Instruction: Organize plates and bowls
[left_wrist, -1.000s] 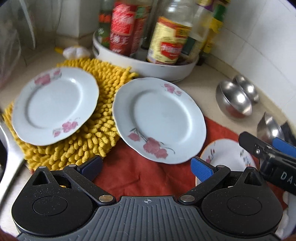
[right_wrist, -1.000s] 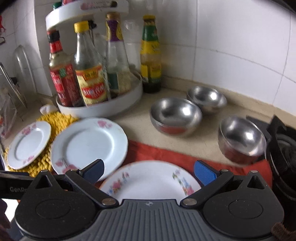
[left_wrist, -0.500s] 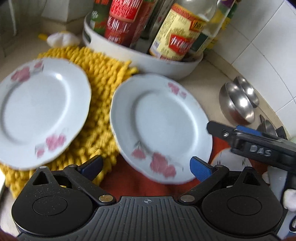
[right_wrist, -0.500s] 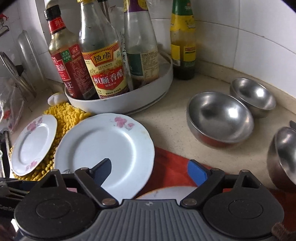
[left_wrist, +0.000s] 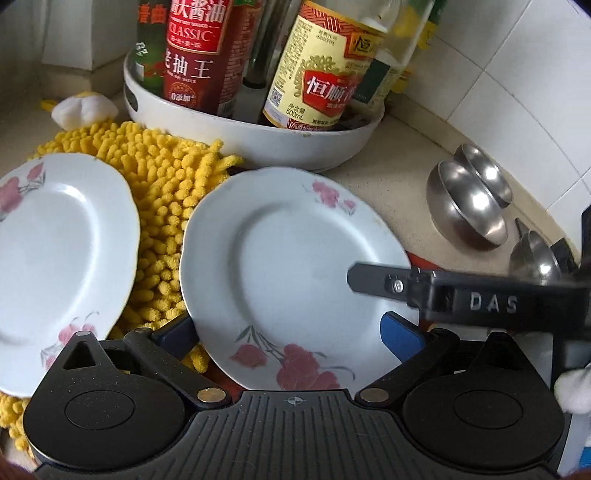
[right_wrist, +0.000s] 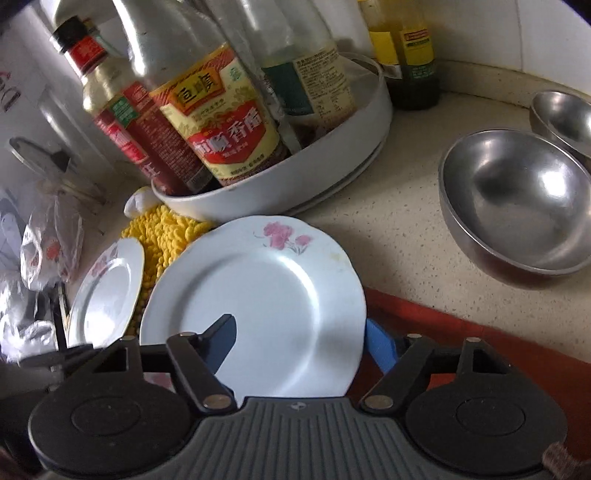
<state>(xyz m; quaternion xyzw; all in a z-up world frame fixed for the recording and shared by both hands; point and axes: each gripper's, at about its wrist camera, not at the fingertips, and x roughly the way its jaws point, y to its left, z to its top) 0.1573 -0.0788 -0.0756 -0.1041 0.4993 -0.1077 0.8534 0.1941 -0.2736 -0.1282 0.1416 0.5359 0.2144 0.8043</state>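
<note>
Two white plates with pink flowers lie side by side. The left plate (left_wrist: 62, 254) rests on a yellow mat (left_wrist: 166, 206). The middle plate (left_wrist: 288, 266) (right_wrist: 258, 302) overlaps the mat and a red cloth (right_wrist: 461, 343). My right gripper (right_wrist: 301, 343) straddles this plate's right rim, one finger (left_wrist: 406, 288) lying over the plate and the blue pad (right_wrist: 380, 347) outside the rim. Its jaws are closing and do not press on the plate. My left gripper (left_wrist: 288, 334) is open, with the plate's near rim between its pads. Steel bowls (left_wrist: 469, 206) (right_wrist: 517, 199) stand at the right.
A white round tray (left_wrist: 258, 144) (right_wrist: 295, 181) of sauce bottles stands just behind the plates. A tiled wall (left_wrist: 517, 92) runs behind the bowls. A crumpled plastic bag (right_wrist: 48, 243) and a metal lid are at the far left in the right wrist view.
My right gripper came in leftwards and down over the middle plate's right rim, and its jaws narrowed. My left gripper moved closer to that plate. The third plate on the red cloth left view.
</note>
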